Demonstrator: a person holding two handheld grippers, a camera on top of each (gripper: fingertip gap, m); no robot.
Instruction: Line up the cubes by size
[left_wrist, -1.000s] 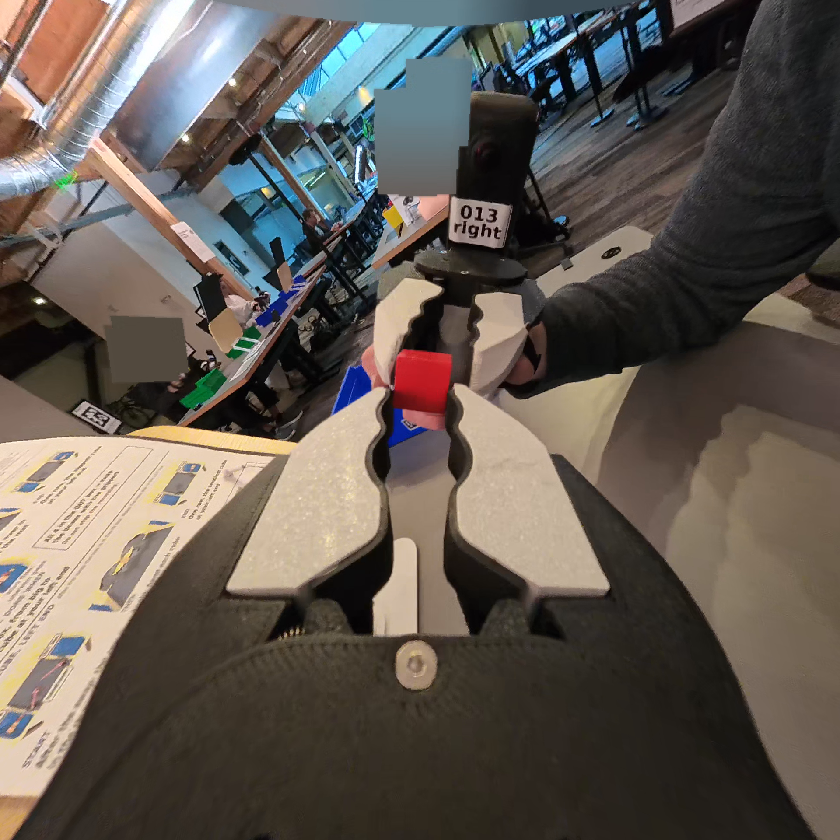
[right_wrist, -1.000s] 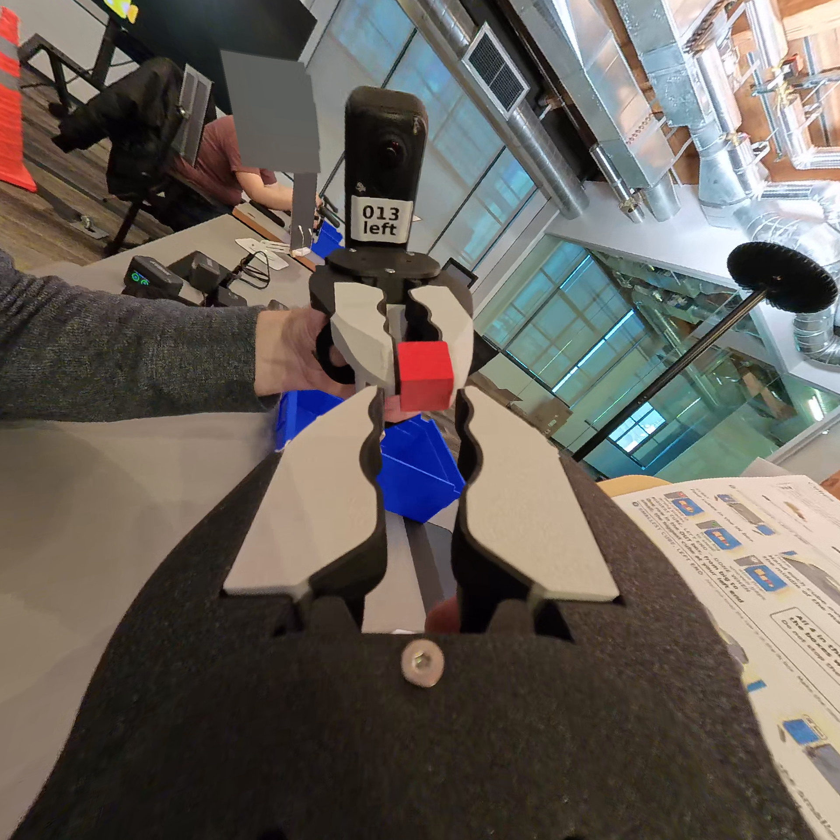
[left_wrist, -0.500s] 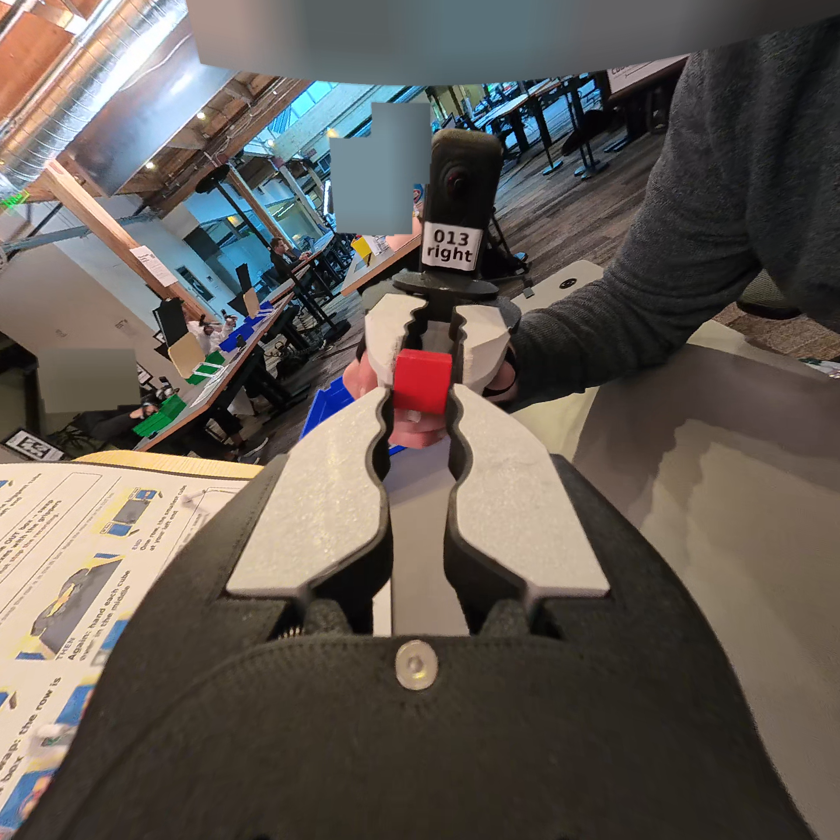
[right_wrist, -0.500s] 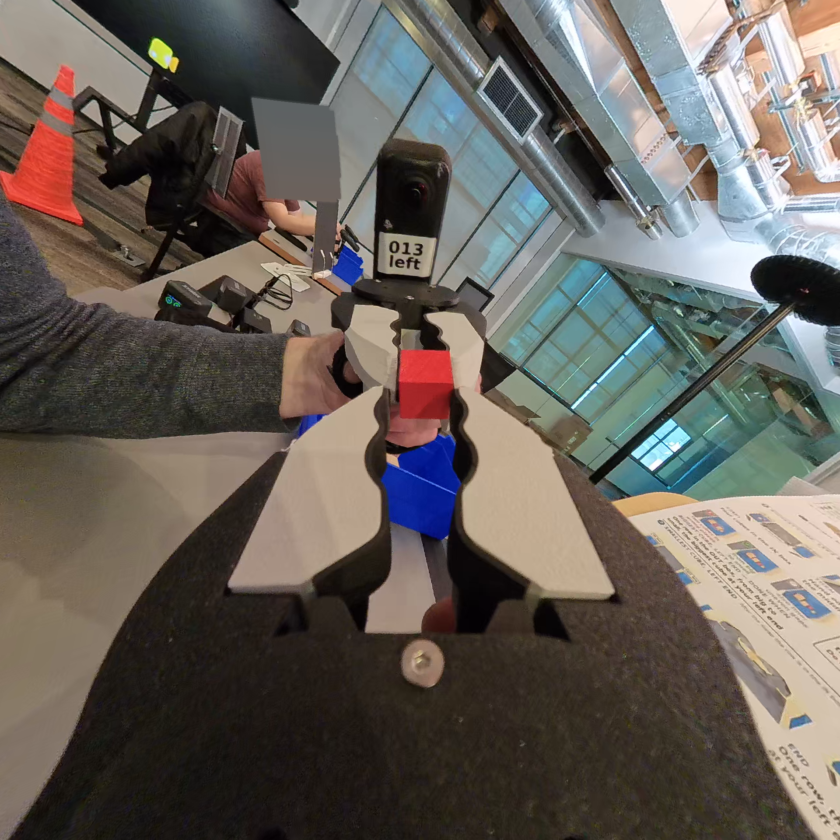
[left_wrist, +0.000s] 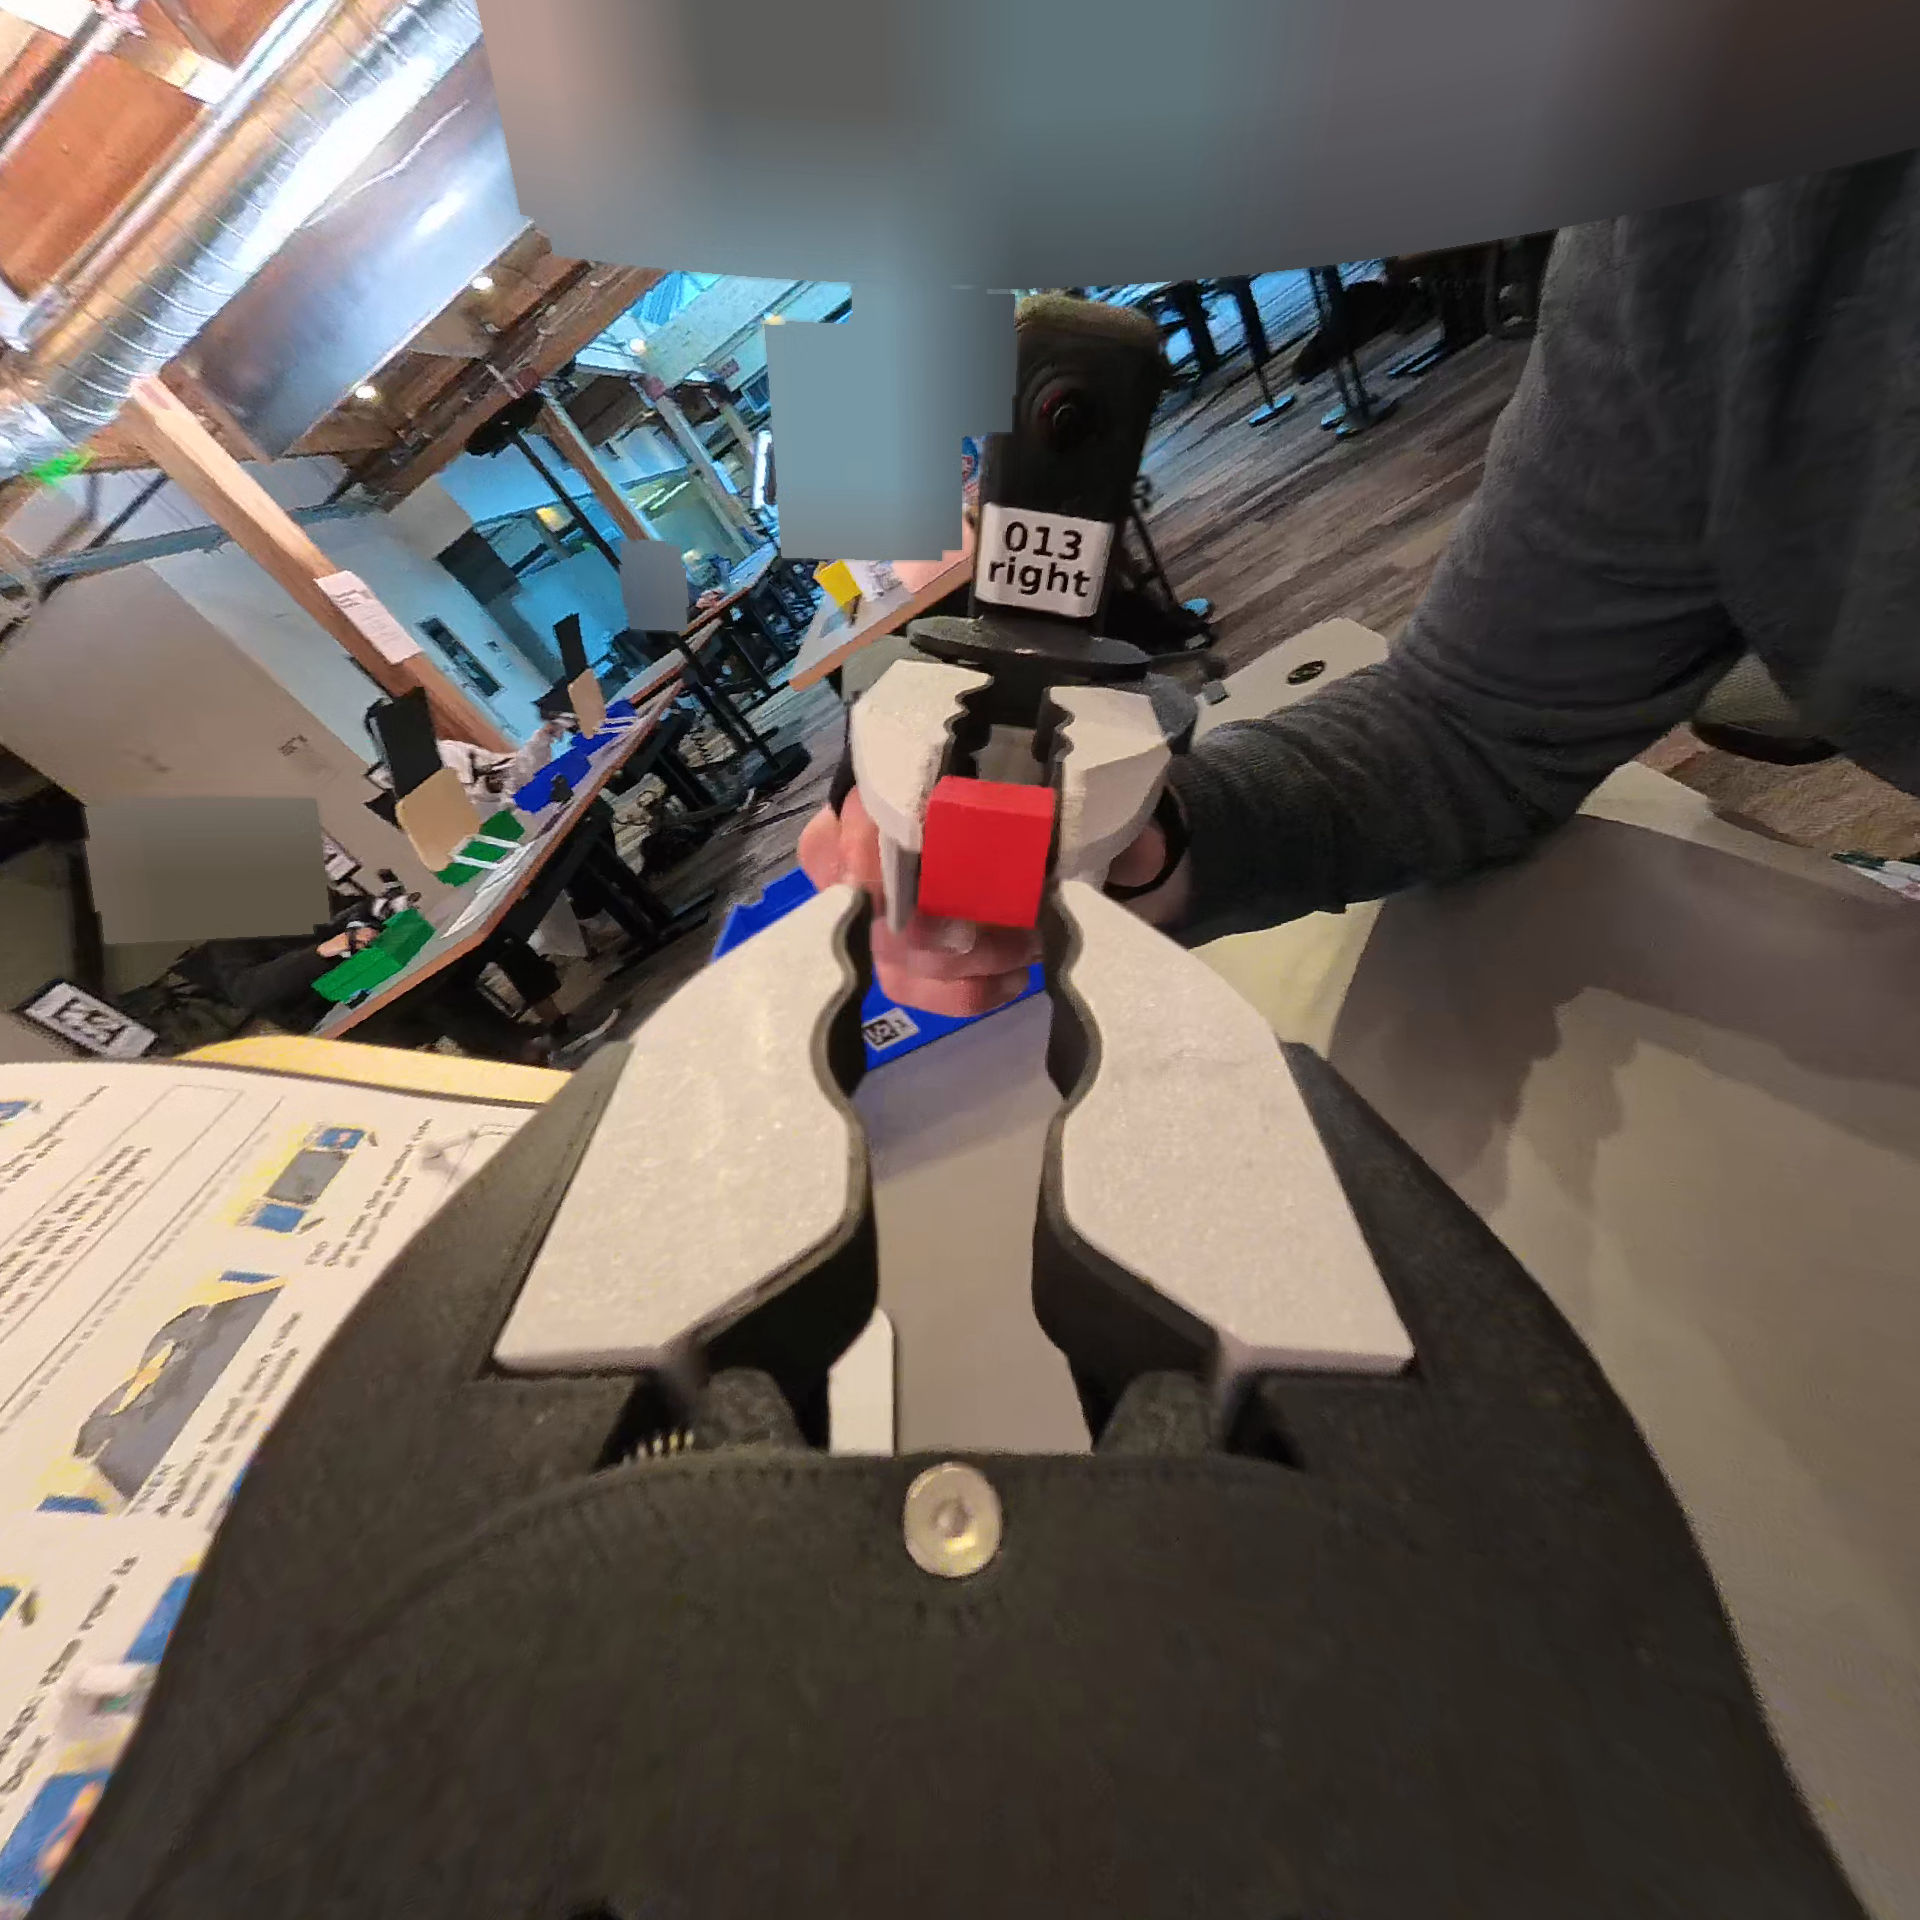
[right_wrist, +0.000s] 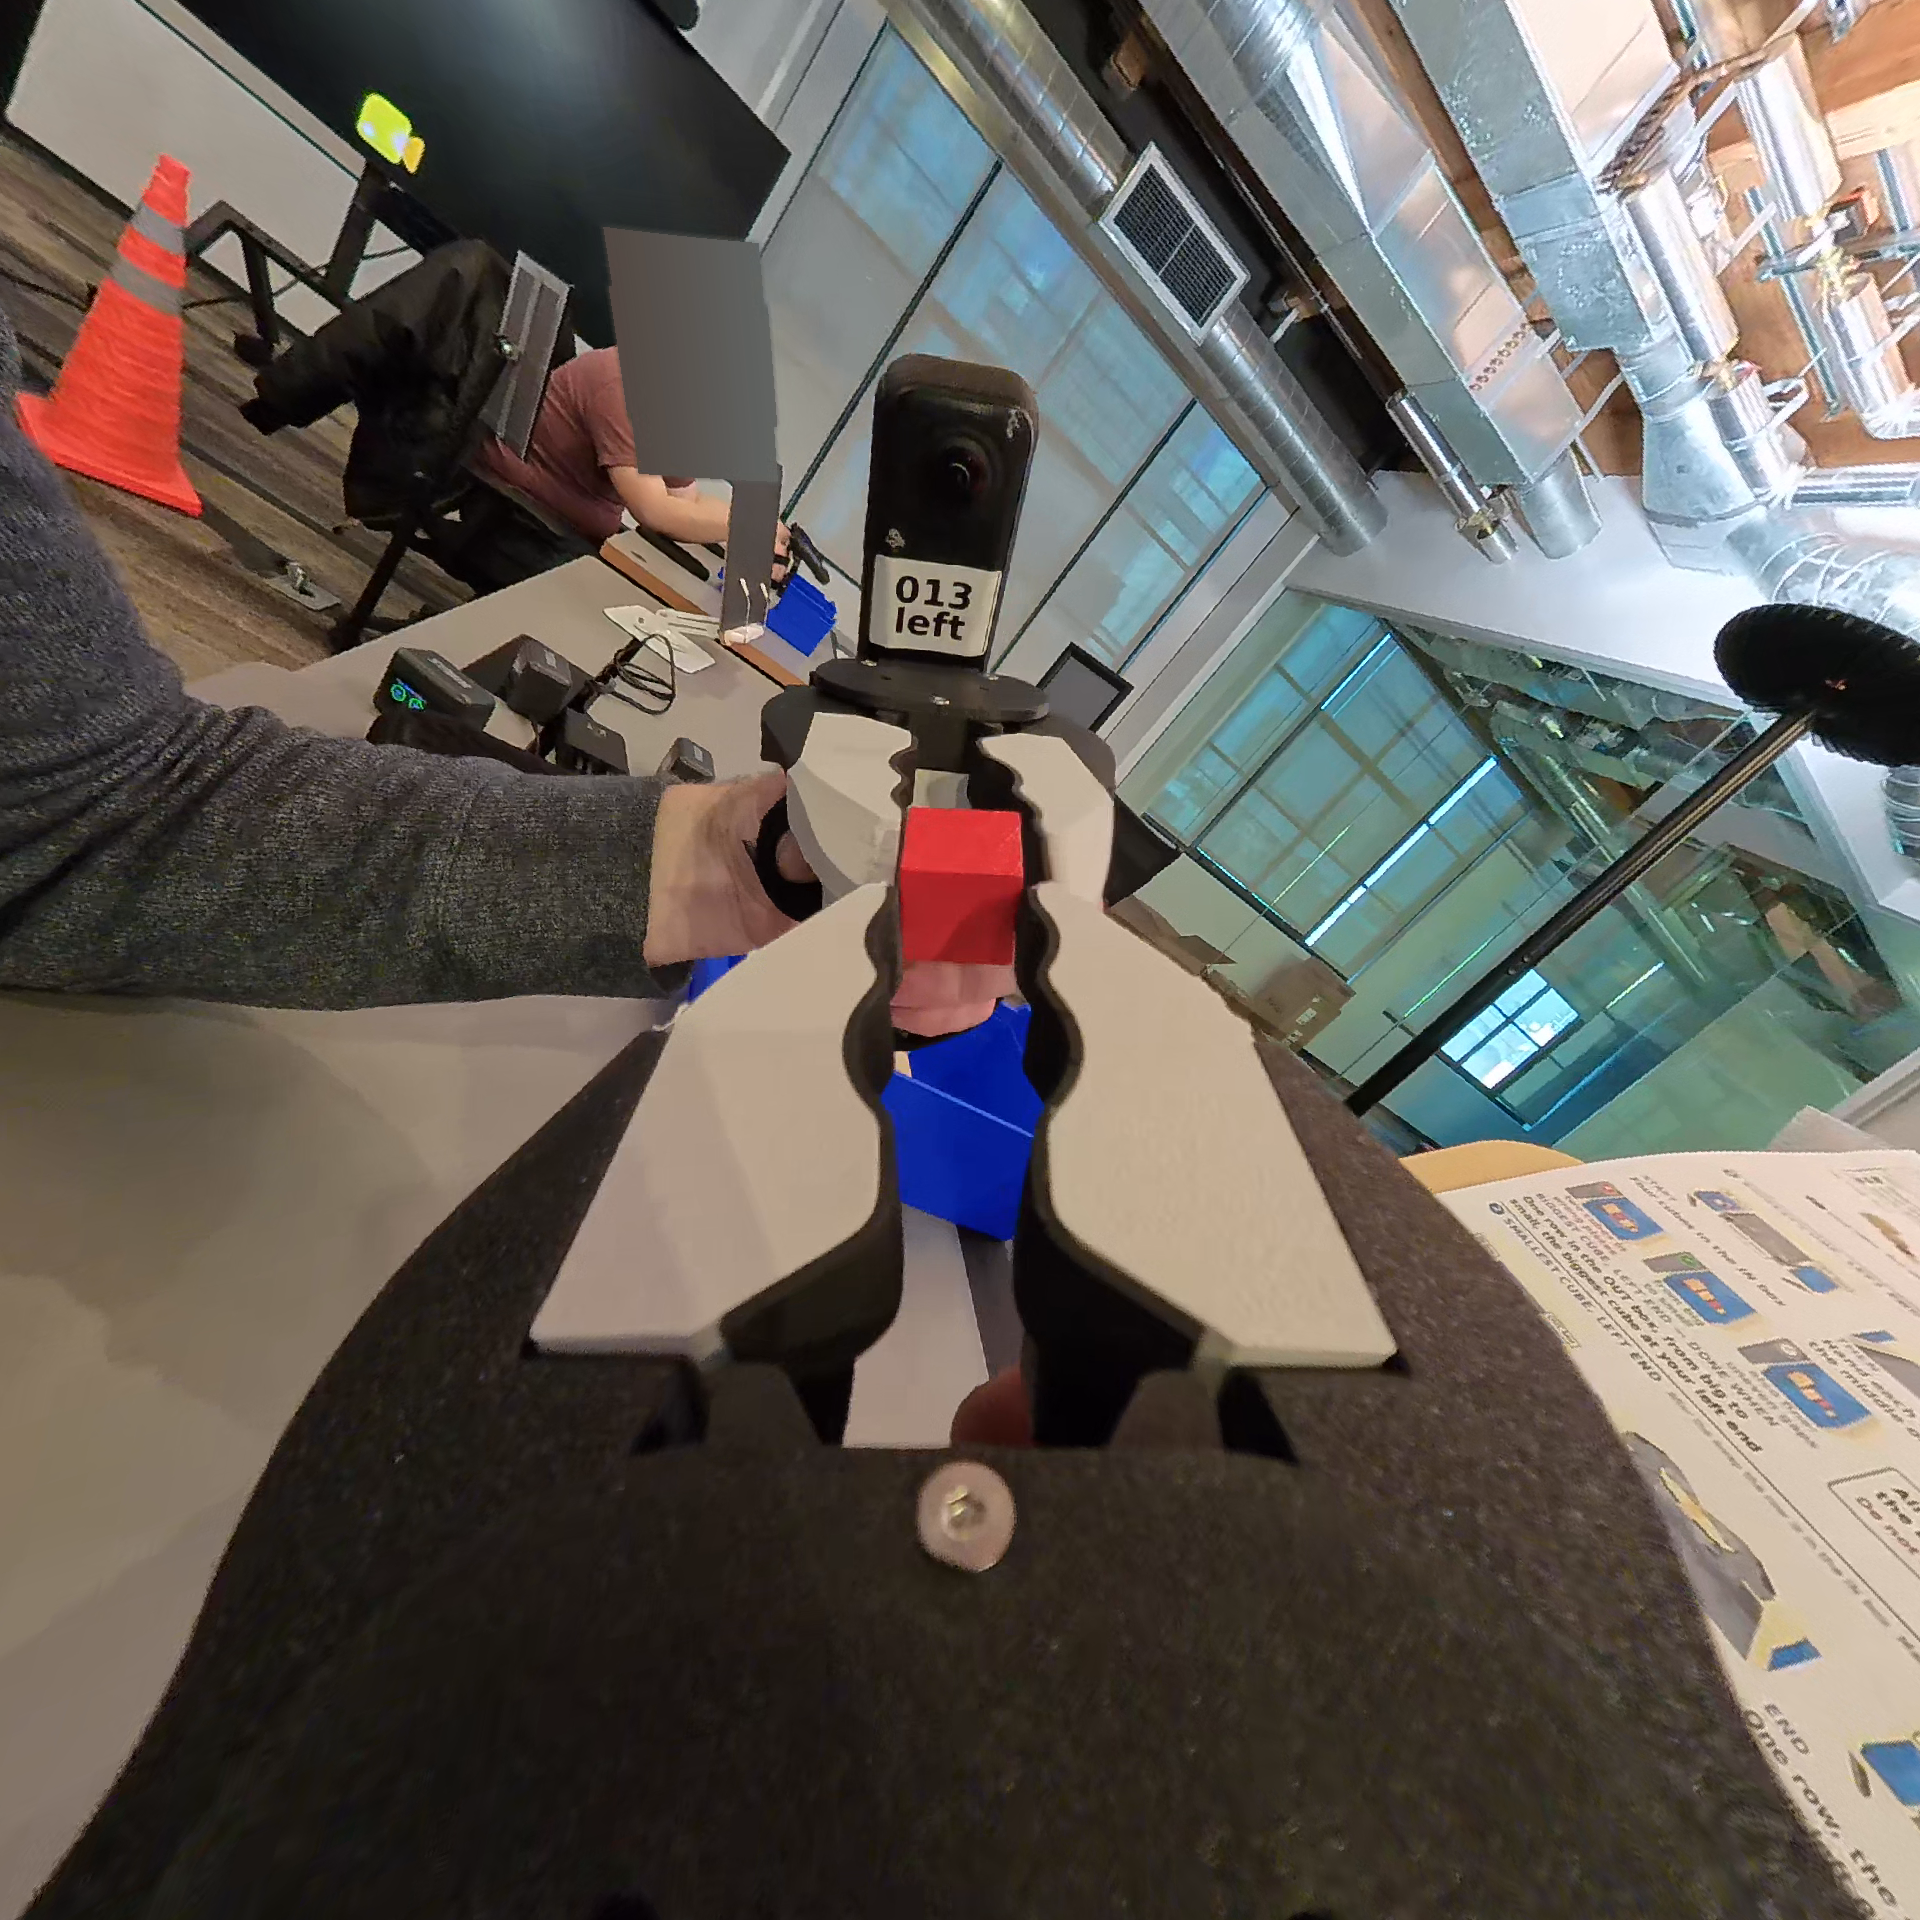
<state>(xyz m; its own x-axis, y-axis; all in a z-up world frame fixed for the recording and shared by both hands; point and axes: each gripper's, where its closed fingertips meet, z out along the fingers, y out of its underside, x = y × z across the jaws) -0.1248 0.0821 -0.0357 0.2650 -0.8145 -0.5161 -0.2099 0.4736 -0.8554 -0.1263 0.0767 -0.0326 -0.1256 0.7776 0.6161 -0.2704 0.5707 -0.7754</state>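
1. Between the two grippers, held up above the grey table, sits a red cube; the grippers face each other tip to tip.
2. Right gripper: in its own view both fingertips press the cube's left and right faces, so it clamps the cube. From the left wrist view the same gripper shows the cube lodged between its two grey fingers.
3. Left gripper: its jaws stand wider than the cube, with a clear gap on the left side between fingertip and cube; it grips nothing. From the right wrist view the left gripper sits just behind the cube with its fingers spread.
4. Cube orientation: the sides look roughly equal, so no long axis can be told. In the left wrist view one flat face points at the camera and a thin strip of the top face shows; in the right wrist view the top face shows more broadly above the front face.
5. Grey-sleeved arms hold each gripper; a hand wraps the left gripper's handle.
6. Beneath the cube lies a blue bin; an instruction sheet lies on the table beside the left gripper.
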